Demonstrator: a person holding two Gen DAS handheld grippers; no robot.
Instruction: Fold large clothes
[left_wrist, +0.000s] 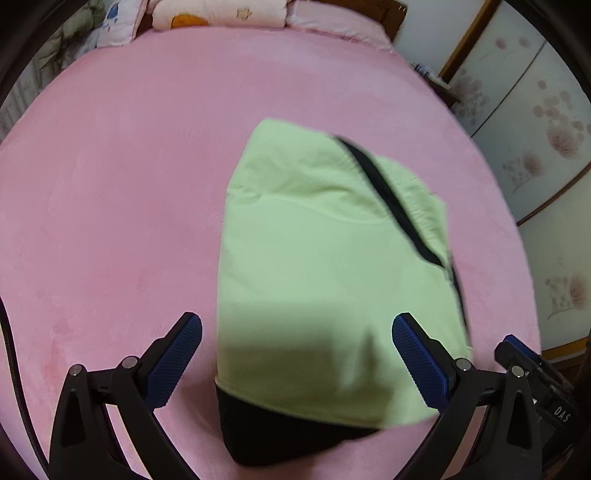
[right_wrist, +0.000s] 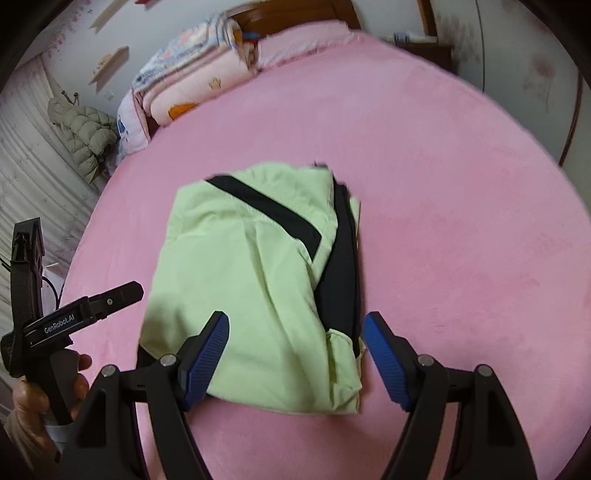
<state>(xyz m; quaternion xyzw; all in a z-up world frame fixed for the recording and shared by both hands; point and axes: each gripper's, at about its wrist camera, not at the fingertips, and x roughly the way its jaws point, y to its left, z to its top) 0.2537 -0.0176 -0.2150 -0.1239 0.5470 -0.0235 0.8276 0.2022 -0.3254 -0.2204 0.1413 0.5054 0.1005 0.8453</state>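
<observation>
A light green garment with black stripes and a black hem (left_wrist: 325, 266) lies folded into a compact rectangle on the pink bed (left_wrist: 129, 184). It also shows in the right wrist view (right_wrist: 251, 280). My left gripper (left_wrist: 297, 325) is open and empty, its fingers straddling the near end of the garment from above. My right gripper (right_wrist: 295, 325) is open and empty over the garment's near edge. The left gripper body (right_wrist: 74, 317) and the hand holding it show at the left of the right wrist view.
Folded quilts and pillows (right_wrist: 192, 85) are stacked at the head of the bed. A padded jacket (right_wrist: 85, 136) hangs by the wall on the left. A wardrobe with flowered doors (left_wrist: 535, 147) stands to the right. The pink bed (right_wrist: 461, 221) spreads around the garment.
</observation>
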